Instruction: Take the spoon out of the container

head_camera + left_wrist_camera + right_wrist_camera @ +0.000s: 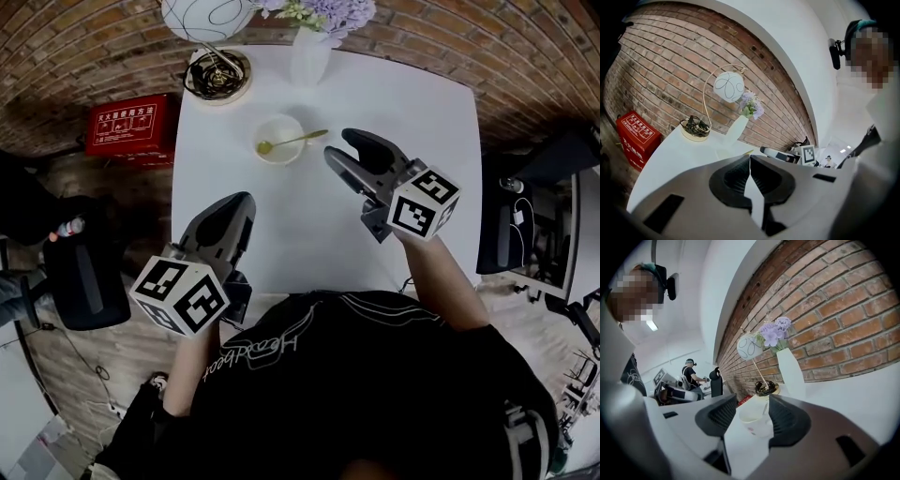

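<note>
A small white bowl (277, 131) stands on the white table (309, 234) at the far middle. A gold spoon (298, 141) rests in it, with its handle sticking out over the rim to the right. My right gripper (341, 147) hovers open just right of the handle end, with nothing between its fingers. In the right gripper view the bowl (754, 422) and the spoon handle (765, 408) show ahead through the gap of the right gripper (753, 414). My left gripper (242, 204) is shut and empty near the table's near left; the left gripper (750, 161) shows its jaws meeting.
A white vase with purple flowers (309, 52) and a lamp with a white globe over a gold dish (217, 75) stand at the table's far edge. A red box (131, 127) lies on the floor at the left, and a black chair (80, 272) is nearer.
</note>
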A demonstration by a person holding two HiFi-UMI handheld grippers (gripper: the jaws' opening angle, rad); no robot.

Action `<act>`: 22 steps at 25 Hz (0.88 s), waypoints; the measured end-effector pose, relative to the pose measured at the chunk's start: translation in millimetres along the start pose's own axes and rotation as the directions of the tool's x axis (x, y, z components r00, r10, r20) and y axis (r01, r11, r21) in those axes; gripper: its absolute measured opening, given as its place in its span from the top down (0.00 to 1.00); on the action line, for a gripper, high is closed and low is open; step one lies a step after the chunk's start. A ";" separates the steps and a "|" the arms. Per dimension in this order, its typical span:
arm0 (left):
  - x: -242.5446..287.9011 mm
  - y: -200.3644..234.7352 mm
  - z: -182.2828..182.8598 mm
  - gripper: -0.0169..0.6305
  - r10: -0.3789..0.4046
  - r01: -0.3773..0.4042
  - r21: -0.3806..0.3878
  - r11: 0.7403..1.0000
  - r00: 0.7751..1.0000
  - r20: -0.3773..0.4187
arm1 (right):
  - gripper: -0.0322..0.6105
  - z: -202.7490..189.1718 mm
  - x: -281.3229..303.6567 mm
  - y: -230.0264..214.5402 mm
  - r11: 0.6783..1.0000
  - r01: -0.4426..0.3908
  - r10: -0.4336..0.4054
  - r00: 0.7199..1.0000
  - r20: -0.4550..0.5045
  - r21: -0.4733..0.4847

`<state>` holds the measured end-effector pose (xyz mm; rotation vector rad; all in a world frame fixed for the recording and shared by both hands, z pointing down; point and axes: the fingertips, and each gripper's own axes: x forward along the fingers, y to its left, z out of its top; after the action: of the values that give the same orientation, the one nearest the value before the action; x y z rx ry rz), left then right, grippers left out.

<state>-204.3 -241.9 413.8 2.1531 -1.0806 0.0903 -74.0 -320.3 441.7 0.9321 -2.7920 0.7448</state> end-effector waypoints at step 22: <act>-11.5 40.0 -20.2 0.97 0.052 -0.053 -0.063 0.997 0.998 -0.018 | 0.84 -40.1 55.6 -27.7 0.996 0.063 -0.057 0.995 -0.084 0.059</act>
<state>-235.9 -237.3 447.4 2.0650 -1.1167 0.0965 -104.7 -350.0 502.1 0.9681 -2.6724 0.8447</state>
